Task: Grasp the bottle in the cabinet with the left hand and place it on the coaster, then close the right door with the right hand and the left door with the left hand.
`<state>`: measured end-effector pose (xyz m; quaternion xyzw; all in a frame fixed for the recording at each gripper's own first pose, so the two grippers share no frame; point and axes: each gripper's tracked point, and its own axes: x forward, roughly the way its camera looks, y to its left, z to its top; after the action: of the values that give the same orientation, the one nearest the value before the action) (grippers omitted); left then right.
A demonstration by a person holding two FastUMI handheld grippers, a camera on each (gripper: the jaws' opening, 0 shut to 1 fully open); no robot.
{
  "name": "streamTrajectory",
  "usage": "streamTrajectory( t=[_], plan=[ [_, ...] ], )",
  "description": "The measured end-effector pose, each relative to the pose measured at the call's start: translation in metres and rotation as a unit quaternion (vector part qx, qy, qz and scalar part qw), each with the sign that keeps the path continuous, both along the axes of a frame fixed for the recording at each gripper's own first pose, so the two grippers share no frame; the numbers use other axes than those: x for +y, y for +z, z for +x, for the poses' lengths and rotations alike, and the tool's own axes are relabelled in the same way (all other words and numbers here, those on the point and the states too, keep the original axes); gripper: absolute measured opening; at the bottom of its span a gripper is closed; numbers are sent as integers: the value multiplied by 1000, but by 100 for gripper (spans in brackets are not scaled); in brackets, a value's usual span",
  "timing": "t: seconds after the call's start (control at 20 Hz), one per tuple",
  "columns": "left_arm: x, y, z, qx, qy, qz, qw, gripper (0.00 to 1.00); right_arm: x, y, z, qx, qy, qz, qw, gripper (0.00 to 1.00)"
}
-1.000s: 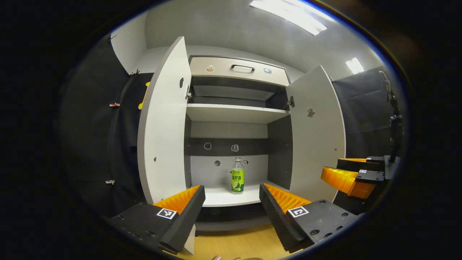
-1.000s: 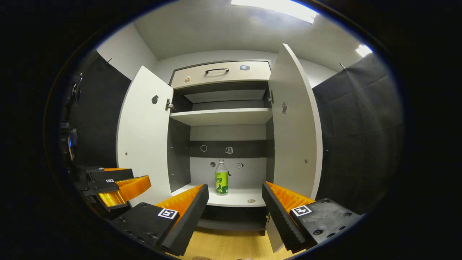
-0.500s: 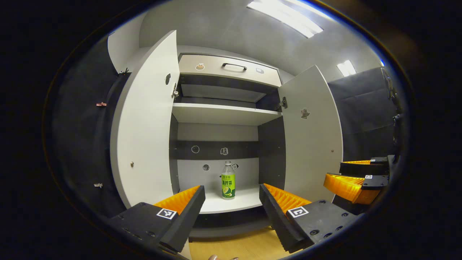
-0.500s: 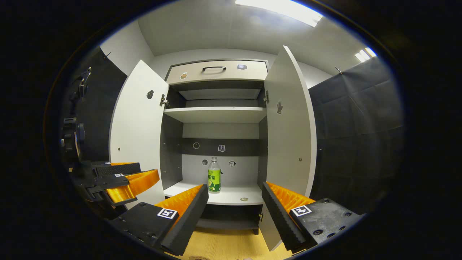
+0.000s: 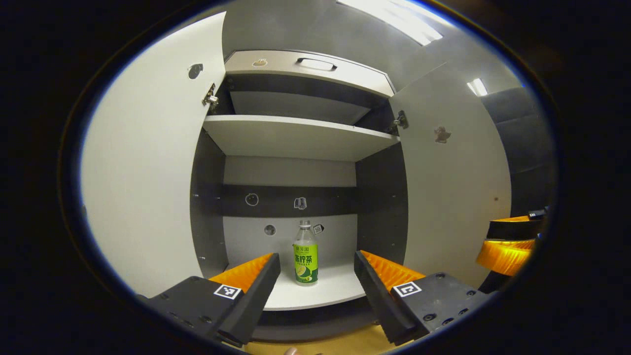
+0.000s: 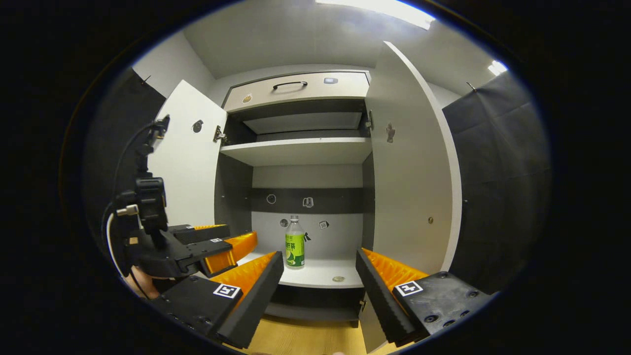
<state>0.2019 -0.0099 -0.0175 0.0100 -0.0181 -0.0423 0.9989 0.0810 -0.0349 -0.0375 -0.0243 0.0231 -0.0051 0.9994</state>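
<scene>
Upright bottle bears a green label, writing unreadable.

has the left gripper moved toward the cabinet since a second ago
Yes. In the right gripper view the left gripper has advanced rightward, toward the white cabinet's lower shelf and the green-labelled clear plastic bottle, with its jaws open.

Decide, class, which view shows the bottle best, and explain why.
The left gripper view: the bottle stands upright on the cabinet's lower shelf, larger and framed between the open left gripper fingers. The right gripper view shows the same bottle smaller, left of centre, beside the left gripper.
</scene>
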Motion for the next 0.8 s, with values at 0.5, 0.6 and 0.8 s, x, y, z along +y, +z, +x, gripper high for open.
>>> streamTrajectory(
  t=[0.5, 0.6, 0.8],
  plan=[
    [6, -29, 117, -2, 2, -3, 1000, 96, 5, -19, 38, 14, 47, -10, 999, 98],
    [9, -36, 136, 0, 4, 3, 1000, 96, 7, -25, 45, 17, 55, -11, 998, 98],
    [14, -54, 168, 11, 9, -4, 1000, 96, 14, -37, 58, 30, 70, -13, 997, 98]
  ],
)
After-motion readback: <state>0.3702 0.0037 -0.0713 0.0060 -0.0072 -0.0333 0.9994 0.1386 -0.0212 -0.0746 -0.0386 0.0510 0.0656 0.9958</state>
